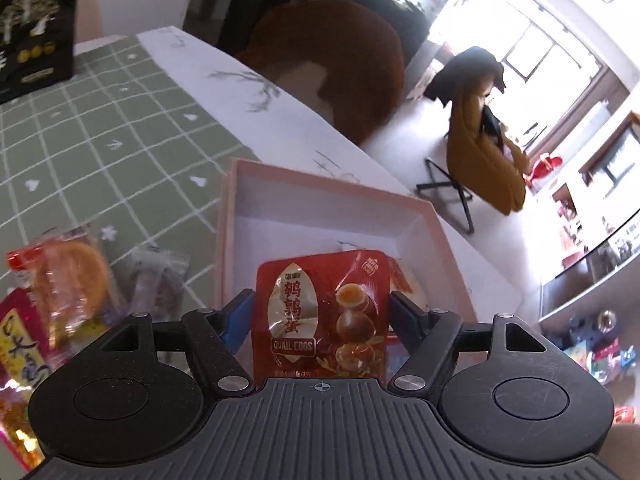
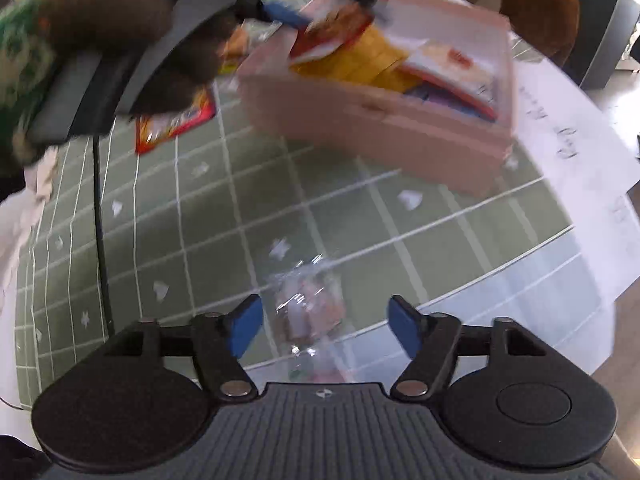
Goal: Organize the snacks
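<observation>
Two grippers are at work over the green checked cloth. The left gripper is clenched on a red pouch, its blue fingers pressing the packet from both sides. That pouch is glossy red foil, printed with white Chinese characters, the words QUAIL EGGS on a banner, and three brown eggs stacked down its right half; its top edge is a flat sealed strip. It hangs over the near edge of the pink box, a shallow square tray with pale walls and a white floor. In the right wrist view the same box sits toward the far right corner of the cloth, already holding a yellow packet and a white-and-red one, with the left gripper blurred above its far left corner.

The right gripper hovers low with its jaws spread wide, nothing between the pads. Just beyond them lies a clear wrapper with something pinkish inside, too blurred to read, near the cloth's front edge.

Left of the box in the left wrist view, more snacks wait on the cloth: a clear bag with a round orange cake and a pink-and-yellow packet. A black box stands at the far left corner.
</observation>
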`<move>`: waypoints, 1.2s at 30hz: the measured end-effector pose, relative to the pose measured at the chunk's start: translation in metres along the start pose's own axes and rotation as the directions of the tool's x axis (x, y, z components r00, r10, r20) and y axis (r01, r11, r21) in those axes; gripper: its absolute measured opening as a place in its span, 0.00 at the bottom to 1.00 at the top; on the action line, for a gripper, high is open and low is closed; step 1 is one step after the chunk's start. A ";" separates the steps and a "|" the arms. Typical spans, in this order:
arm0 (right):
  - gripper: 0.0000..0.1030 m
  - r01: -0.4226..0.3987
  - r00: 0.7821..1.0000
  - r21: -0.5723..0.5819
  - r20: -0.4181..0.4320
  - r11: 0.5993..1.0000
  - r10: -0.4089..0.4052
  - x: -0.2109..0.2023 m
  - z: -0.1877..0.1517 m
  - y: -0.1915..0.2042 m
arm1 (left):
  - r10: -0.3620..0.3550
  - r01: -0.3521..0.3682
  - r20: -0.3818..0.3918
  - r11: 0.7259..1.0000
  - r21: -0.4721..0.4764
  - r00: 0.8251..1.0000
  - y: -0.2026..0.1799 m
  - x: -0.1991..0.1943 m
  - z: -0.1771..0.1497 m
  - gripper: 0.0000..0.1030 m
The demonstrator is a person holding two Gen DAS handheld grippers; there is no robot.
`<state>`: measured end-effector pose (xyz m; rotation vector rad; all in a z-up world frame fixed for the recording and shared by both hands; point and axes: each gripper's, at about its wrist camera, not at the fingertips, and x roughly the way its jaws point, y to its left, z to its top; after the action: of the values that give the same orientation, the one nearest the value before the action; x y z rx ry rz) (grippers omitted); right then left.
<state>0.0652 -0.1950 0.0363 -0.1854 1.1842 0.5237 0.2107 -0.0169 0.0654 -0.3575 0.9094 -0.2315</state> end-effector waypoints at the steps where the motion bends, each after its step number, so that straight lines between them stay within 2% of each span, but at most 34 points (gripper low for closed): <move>1: 0.77 -0.001 1.000 -0.001 -0.007 1.000 0.001 0.005 -0.003 0.005 | -0.026 0.026 -0.010 1.000 0.003 1.000 0.003 -0.002 0.000 0.75; 3: 0.77 0.008 1.000 -0.018 -0.019 1.000 -0.008 0.012 -0.006 0.012 | -0.073 0.074 -0.040 0.997 0.018 0.996 0.005 -0.005 0.002 0.75; 5: 0.72 0.064 0.998 -0.040 0.001 0.997 -0.064 0.014 -0.010 0.019 | -0.093 0.094 -0.017 0.995 0.026 0.995 0.003 -0.010 0.004 0.75; 7: 0.56 0.100 0.995 -0.064 0.016 0.993 -0.100 0.014 -0.013 0.025 | -0.085 0.085 0.020 0.996 -0.002 0.996 -0.002 -0.012 0.011 0.75; 8: 0.36 0.098 0.995 -0.063 0.017 0.993 -0.097 0.012 -0.013 0.026 | -0.069 0.069 0.013 0.998 0.001 0.998 -0.009 -0.012 0.011 0.75; 9: 0.36 0.103 0.995 -0.060 0.011 0.993 -0.103 0.009 -0.007 0.026 | -0.044 0.044 -0.015 0.999 0.019 0.999 -0.014 -0.008 0.016 0.75; 11: 0.35 0.087 0.996 -0.035 -0.012 0.996 -0.088 0.005 -0.004 0.021 | -0.009 0.015 -0.074 0.997 0.081 0.997 -0.026 -0.003 0.021 0.74; 12: 0.35 0.083 0.996 -0.013 -0.010 0.996 -0.083 0.001 -0.003 0.017 | 0.008 -0.001 -0.070 0.994 0.106 0.997 -0.029 -0.004 0.023 0.74; 15: 0.35 0.076 0.996 0.047 0.033 0.996 -0.078 -0.020 0.000 0.003 | -0.016 0.014 0.028 0.997 0.077 0.999 -0.031 -0.028 0.026 0.74; 17: 0.35 0.041 0.995 0.095 0.085 0.995 -0.049 -0.045 0.008 -0.008 | -0.054 0.048 0.120 0.998 0.049 0.991 -0.029 -0.051 0.029 0.75; 18: 0.35 0.021 0.992 0.109 0.121 0.994 -0.035 -0.058 0.015 -0.012 | -0.079 0.072 0.133 0.996 0.053 0.988 -0.028 -0.057 0.031 0.75; 20: 0.35 -0.003 0.976 0.125 0.215 0.992 -0.024 -0.089 0.036 -0.022 | -0.117 0.111 0.116 0.992 0.058 0.986 -0.027 -0.064 0.035 0.74; 23: 0.35 -0.004 0.948 0.138 0.317 0.990 -0.041 -0.121 0.079 -0.035 | -0.146 0.151 0.128 0.988 -0.033 0.981 -0.013 -0.062 0.038 0.74; 25: 0.44 -0.017 0.929 0.160 0.366 0.987 -0.043 -0.129 0.110 -0.047 | -0.163 0.181 0.153 0.977 -0.110 0.975 -0.002 -0.055 0.037 0.74; 26: 0.56 -0.027 0.922 0.158 0.386 0.987 -0.037 -0.129 0.122 -0.054 | -0.161 0.180 0.146 0.975 -0.127 0.976 0.001 -0.048 0.037 0.74; 27: 0.65 -0.017 0.918 0.167 0.393 0.986 -0.051 -0.128 0.135 -0.063 | -0.158 0.171 0.112 0.977 -0.124 0.981 0.001 -0.038 0.035 0.74; 29: 0.68 0.026 0.915 0.212 0.389 0.977 -0.109 -0.120 0.151 -0.075 | -0.136 0.138 0.027 0.988 -0.067 0.990 -0.004 -0.019 0.030 0.73; 30: 0.68 0.030 0.916 0.225 0.385 0.974 -0.117 -0.117 0.154 -0.082 | -0.111 0.112 0.018 0.993 -0.043 0.994 -0.006 -0.016 0.025 0.73; 34: 0.70 0.017 0.929 0.270 0.353 0.963 -0.115 -0.107 0.150 -0.102 | -0.056 0.058 0.111 0.998 -0.020 0.992 0.002 -0.043 0.000 0.72; 36: 0.70 0.045 0.934 0.266 0.331 0.963 -0.135 -0.099 0.149 -0.104 | 0.026 -0.022 0.162 0.999 -0.026 0.986 0.011 -0.065 -0.018 0.72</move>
<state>0.2122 -0.2536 0.1695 0.0723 0.8809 0.3016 0.1577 0.0114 0.0980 -0.3820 0.7554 -0.1671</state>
